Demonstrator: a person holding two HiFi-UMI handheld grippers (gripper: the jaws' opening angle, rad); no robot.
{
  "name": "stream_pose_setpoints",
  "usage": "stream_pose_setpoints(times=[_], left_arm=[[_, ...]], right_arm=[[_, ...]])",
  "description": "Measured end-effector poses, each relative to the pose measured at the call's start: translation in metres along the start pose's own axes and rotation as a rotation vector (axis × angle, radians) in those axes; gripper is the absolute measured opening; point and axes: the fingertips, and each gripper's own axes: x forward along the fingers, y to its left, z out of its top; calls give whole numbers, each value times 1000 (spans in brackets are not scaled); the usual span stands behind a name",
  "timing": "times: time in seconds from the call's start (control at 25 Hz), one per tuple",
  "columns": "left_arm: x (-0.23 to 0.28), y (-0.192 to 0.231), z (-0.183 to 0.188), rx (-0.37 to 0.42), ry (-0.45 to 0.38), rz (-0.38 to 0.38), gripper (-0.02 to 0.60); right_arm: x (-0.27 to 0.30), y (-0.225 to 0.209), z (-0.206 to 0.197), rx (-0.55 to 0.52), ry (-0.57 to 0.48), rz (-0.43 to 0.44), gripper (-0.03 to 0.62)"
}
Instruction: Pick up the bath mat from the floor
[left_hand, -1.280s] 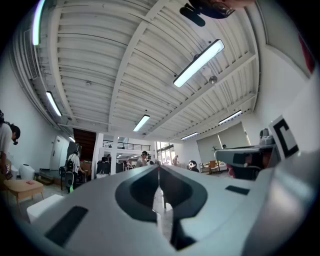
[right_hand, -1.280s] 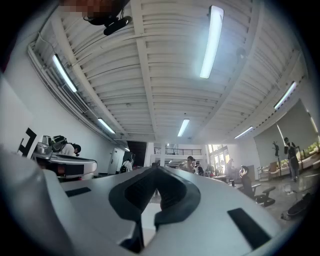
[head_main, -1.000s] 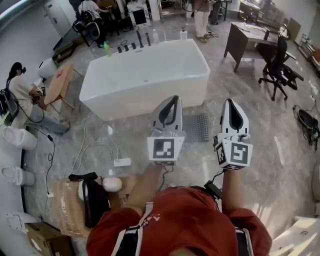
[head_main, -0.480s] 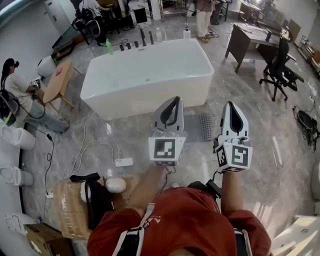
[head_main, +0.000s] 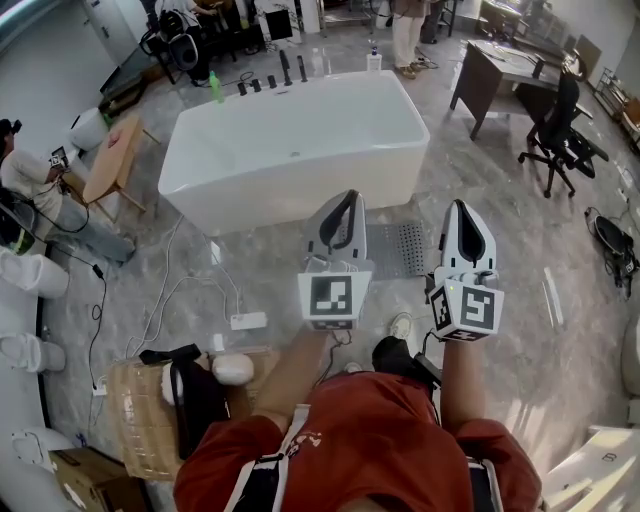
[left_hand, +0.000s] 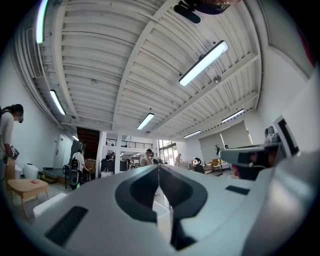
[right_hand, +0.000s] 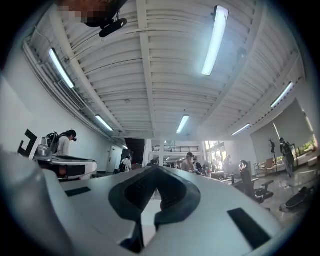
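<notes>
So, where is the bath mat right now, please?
Head view: the bath mat lies on the floor beside the bathtub, between the left gripper and right gripper.

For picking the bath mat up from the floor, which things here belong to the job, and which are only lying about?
Job: bath mat, left hand-held gripper, right hand-held gripper, both shut and empty.
Lying about: bathtub, power strip, wicker basket, office chair, small wooden table.
</notes>
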Motion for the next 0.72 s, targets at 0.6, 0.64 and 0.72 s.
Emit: stream_pose_setpoints(times=[0.6, 0.64, 0.72], left_arm=[[62, -2, -18, 65, 21, 56, 20], [69, -3, -19, 71, 24, 57, 20], [83, -5, -24, 80, 33, 56, 20]], right_arm=[[54, -36, -32, -45, 28, -8, 12], [60, -39, -34, -44, 31, -6, 12], [72, -47, -38, -40, 34, -3, 12]])
